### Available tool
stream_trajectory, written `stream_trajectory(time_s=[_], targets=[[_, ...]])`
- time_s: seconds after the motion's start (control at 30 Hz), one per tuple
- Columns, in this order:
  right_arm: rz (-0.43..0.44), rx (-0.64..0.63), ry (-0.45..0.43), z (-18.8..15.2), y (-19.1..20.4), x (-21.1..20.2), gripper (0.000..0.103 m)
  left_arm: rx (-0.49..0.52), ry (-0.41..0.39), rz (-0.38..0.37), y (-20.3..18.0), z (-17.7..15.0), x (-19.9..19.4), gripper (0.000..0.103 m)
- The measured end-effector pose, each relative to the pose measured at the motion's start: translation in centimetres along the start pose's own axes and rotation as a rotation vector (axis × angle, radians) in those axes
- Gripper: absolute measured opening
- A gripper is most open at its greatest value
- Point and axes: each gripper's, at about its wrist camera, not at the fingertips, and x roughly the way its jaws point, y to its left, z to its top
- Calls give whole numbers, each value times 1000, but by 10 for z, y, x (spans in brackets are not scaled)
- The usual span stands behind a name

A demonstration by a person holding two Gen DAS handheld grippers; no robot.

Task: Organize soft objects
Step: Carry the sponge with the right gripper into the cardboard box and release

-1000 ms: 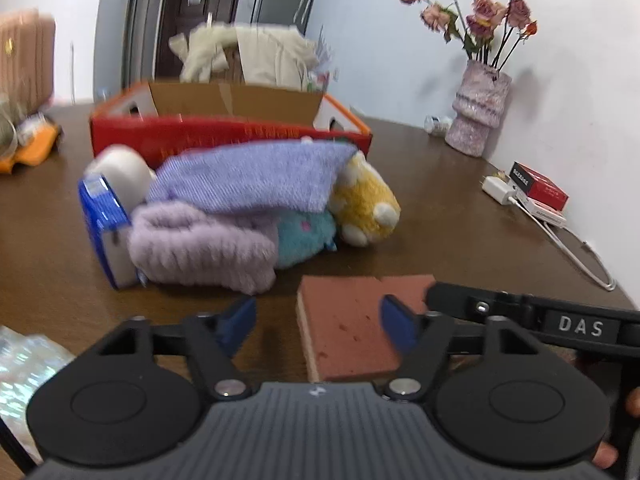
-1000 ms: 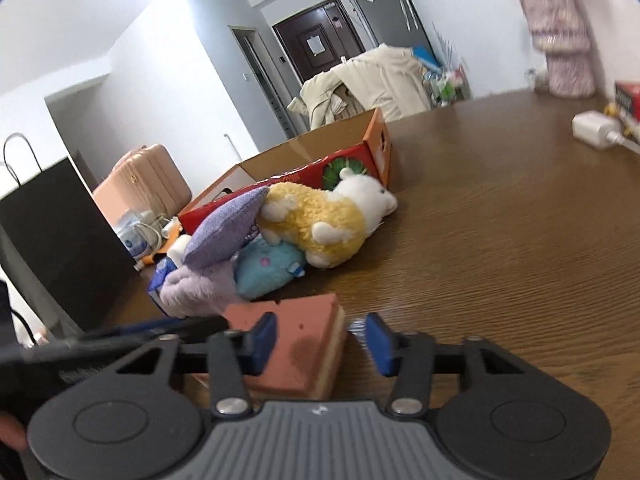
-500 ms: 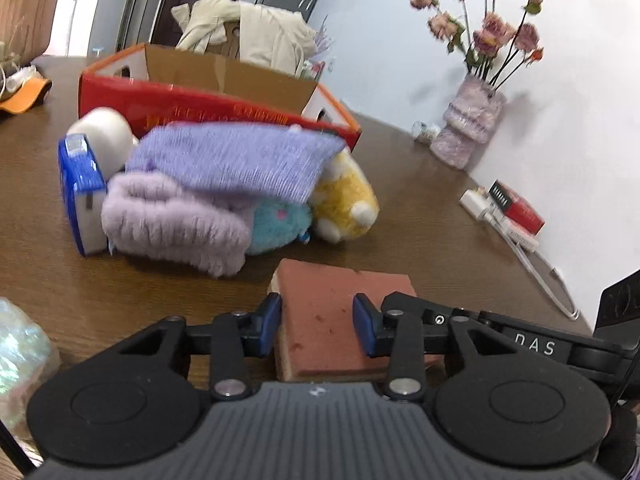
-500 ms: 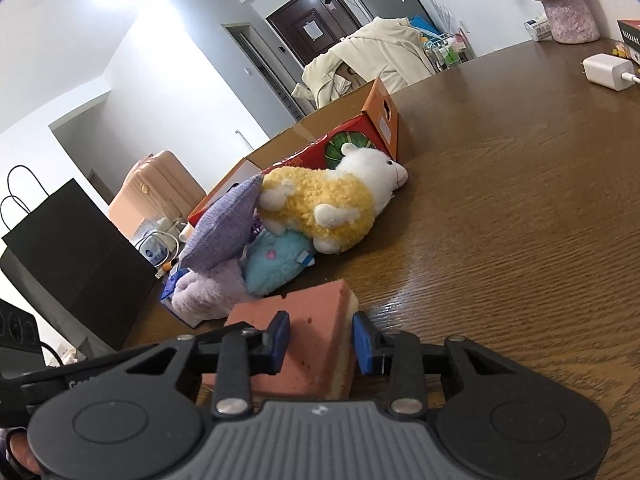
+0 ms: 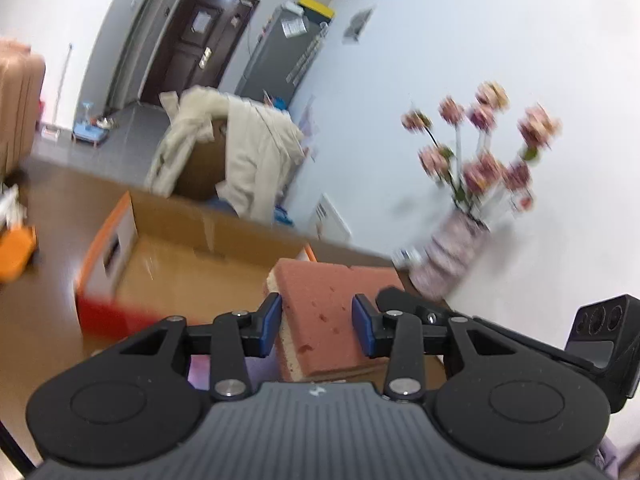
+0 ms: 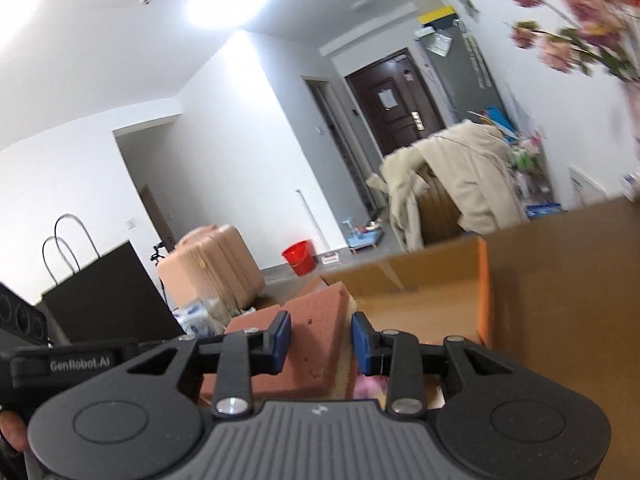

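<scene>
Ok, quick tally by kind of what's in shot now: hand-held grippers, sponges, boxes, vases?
Hand-held grippers: 2, left hand-held gripper and right hand-held gripper, both clamped on the sponge
Sponges: 1, the reddish sponge, lifted
Cardboard boxes on the table: 1, the open cardboard box
Vases: 1, the flower vase
Total: 5
</scene>
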Motion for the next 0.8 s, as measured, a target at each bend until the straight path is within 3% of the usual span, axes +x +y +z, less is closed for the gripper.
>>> stream_trajectory(time_s=[0.17, 0.37, 0.43, 0.57, 0.63, 0.73, 0.8], targets=[[9, 23, 40, 57, 2, 82, 32, -23, 31, 26, 53, 63, 64, 39], [-55, 83, 167, 82, -19, 220, 32, -79, 129, 114, 140, 95, 162, 39], [-89, 99, 215, 83, -29, 265, 32, -119, 171, 156, 166, 99, 196, 39], [-156, 172, 322, 68, -54, 343, 32, -107, 224, 228, 197, 91, 242, 40], [-181, 194, 357, 60, -65, 369, 31, -92, 242, 240, 202, 86, 252, 47], [-235, 200, 410, 42, -75, 396, 31, -59, 205, 224, 202, 82, 249, 61], [-235, 205, 453, 31, -79, 405, 32, -29, 179, 230, 199, 82, 241, 63]])
